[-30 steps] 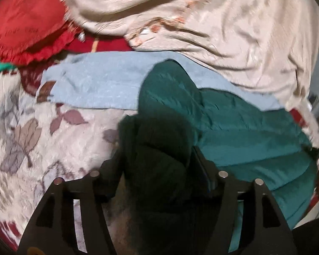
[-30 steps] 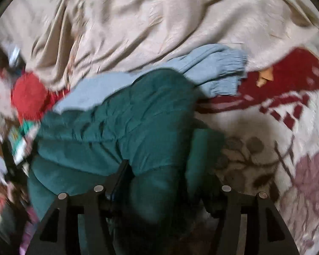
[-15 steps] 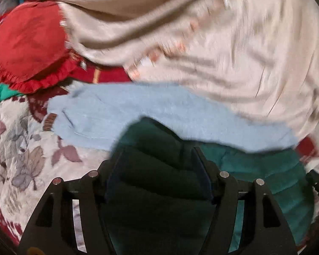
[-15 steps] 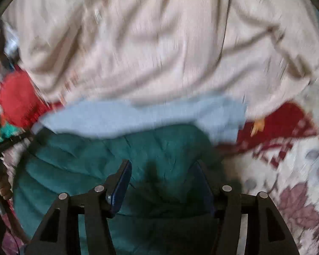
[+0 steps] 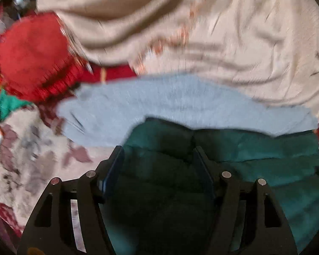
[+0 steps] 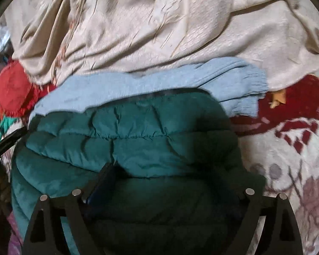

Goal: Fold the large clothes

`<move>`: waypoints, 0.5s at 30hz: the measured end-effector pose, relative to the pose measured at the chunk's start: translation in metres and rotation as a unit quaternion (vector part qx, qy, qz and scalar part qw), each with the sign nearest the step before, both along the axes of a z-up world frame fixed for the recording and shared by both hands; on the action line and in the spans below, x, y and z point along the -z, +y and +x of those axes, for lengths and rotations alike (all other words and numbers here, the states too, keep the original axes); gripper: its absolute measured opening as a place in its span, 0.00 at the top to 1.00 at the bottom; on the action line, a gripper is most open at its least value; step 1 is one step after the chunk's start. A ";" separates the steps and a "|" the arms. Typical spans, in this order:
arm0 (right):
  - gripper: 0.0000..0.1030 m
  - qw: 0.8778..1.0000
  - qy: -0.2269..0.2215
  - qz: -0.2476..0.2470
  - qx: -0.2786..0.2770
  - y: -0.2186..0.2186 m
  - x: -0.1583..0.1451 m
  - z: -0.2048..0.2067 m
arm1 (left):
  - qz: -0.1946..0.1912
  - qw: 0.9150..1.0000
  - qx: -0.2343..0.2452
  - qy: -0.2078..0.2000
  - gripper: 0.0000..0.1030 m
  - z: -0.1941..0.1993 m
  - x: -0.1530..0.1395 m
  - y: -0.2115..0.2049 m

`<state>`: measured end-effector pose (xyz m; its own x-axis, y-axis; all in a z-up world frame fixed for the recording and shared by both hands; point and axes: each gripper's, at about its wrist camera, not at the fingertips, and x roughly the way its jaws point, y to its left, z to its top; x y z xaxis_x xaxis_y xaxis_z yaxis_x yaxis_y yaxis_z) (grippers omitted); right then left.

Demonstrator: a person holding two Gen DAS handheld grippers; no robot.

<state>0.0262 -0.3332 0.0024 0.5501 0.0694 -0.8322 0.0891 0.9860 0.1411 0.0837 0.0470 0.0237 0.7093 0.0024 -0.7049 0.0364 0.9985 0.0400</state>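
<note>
On the floral bedspread (image 6: pixel 287 159) | our green quilted jacket (image 6: pixel 138 140) lay over a blue garment (image 6: pixel 138 85) | left tool (image 5: pixel 157 165) and right tool (image 6: pixel 165 182) each spread, jacket bulging between | we judged it soft, puffy, slippery: pinch deep at hem seams.

A quilted teal puffer jacket (image 6: pixel 138 146) fills the foreground, bunched between the spread black fingers of the right gripper (image 6: pixel 161 182), whose far fingertip is buried in the padding. Just beyond it lies a light-blue knit garment (image 6: pixel 151 85), its ribbed cuff at right. A crumpled beige blanket (image 6: pixel 159 25) covers the background; a red frilled cloth (image 6: pixel 10 89) sits at left, floral bedding (image 6: pixel 287 159) at right.
</note>
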 end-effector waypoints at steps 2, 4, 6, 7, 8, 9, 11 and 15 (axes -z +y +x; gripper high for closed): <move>0.13 0.998 -0.033 -0.046 0.002 0.018 -0.021 -0.021 | -0.007 1.000 0.021 -0.004 0.35 -0.024 -0.018 0.001; 0.13 0.996 -0.079 -0.049 -0.011 0.041 -0.044 -0.048 | -0.017 0.999 0.039 0.013 0.32 -0.047 -0.024 -0.002; 0.13 0.993 -0.113 -0.024 -0.016 0.065 -0.058 -0.076 | -0.030 0.996 0.065 0.044 0.32 -0.076 -0.019 -0.009; 0.10 0.992 -0.127 -0.014 -0.023 0.078 -0.061 -0.094 | -0.033 0.996 0.072 0.047 0.32 -0.084 -0.017 -0.013; 0.01 0.990 -0.135 -0.017 -0.024 0.087 -0.062 -0.106 | -0.036 0.995 0.079 0.049 0.32 -0.098 -0.012 -0.019; 0.00 0.989 -0.141 -0.028 -0.025 0.095 -0.060 -0.116 | -0.036 0.995 0.083 0.049 0.32 -0.105 -0.007 -0.026; 0.00 0.990 -0.121 -0.064 -0.028 0.113 -0.044 -0.121 | -0.022 0.994 0.087 0.060 0.27 -0.109 0.016 -0.042; 0.00 0.997 -0.024 -0.067 -0.036 0.119 0.001 -0.103 | -0.013 0.994 0.068 0.086 0.15 -0.099 0.032 -0.048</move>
<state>-0.0772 -0.2138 0.0018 0.5875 -0.0005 -0.8092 0.0136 0.9999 0.0093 -0.0156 -0.0013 -0.0086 0.5708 -0.1054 -0.8143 0.1760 0.9844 -0.0041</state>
